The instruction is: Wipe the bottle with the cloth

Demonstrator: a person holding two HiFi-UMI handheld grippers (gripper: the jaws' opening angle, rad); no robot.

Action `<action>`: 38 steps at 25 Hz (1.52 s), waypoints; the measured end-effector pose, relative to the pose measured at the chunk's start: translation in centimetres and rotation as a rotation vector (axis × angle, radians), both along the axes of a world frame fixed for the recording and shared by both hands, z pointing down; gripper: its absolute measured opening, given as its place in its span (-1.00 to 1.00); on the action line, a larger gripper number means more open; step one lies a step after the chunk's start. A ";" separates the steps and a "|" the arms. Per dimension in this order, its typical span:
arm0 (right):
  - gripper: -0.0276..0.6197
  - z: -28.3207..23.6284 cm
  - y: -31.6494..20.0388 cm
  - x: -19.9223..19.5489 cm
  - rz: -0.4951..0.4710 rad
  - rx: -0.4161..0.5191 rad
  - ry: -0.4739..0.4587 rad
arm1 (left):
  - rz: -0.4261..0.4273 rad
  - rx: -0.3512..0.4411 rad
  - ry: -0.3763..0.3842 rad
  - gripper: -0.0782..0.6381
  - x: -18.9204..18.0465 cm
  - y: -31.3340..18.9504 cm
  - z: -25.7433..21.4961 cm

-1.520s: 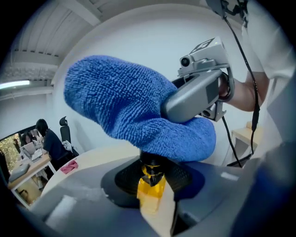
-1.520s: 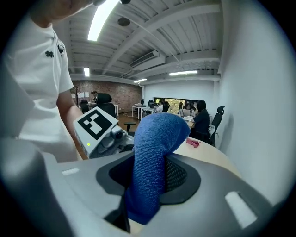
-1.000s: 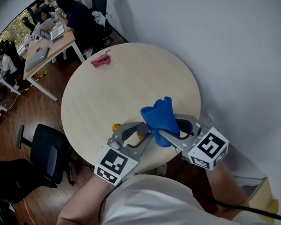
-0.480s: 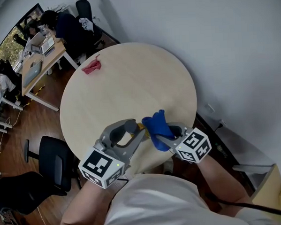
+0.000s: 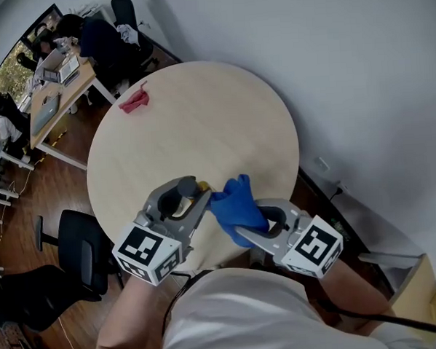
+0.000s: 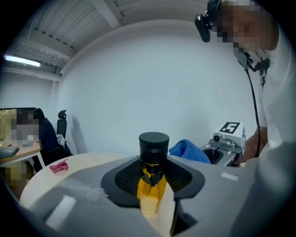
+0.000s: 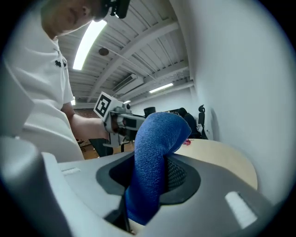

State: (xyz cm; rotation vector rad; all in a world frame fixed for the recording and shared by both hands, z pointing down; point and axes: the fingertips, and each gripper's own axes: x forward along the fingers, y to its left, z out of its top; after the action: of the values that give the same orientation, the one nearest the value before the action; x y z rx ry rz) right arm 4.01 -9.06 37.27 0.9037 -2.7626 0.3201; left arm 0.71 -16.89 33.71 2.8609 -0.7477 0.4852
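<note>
At the round table's (image 5: 193, 120) near edge, my left gripper (image 5: 197, 200) and right gripper (image 5: 239, 227) meet. The right's jaws pinch the blue cloth (image 5: 236, 204). The left's jaws clamp the amber bottle (image 6: 152, 185) under its cap. My right gripper has drawn back slightly off that edge since half a second ago.
</note>
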 end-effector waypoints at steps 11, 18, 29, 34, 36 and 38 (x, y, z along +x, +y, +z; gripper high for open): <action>-0.45 11.6 -0.4 0.3 -0.037 -0.159 0.145 | -0.005 0.012 0.056 -0.36 1.1 1.5 -2.6; -0.45 11.5 -2.3 4.9 0.031 -0.148 0.195 | 0.009 0.031 0.066 -0.36 -0.3 2.6 -4.3; -0.45 -5.2 -4.4 -2.1 -0.165 0.180 0.150 | 0.098 0.020 0.056 -0.36 -0.6 5.7 -3.4; -0.45 -0.7 -4.5 -3.3 -0.154 0.077 0.147 | 0.108 0.025 0.080 -0.36 -1.4 6.9 -3.9; -0.45 2.1 -4.4 -3.8 -0.142 0.014 0.120 | 0.107 0.027 0.087 -0.36 -2.0 7.0 -4.1; -0.45 5.1 -4.1 -4.0 -0.122 -0.063 0.093 | 0.113 0.033 0.089 -0.36 -2.4 7.2 -4.2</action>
State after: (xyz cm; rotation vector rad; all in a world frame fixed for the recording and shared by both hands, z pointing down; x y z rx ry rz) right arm 0.01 -13.17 42.36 0.7120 -2.6916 0.3337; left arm -1.72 -9.66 29.46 2.9451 -0.5877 0.3598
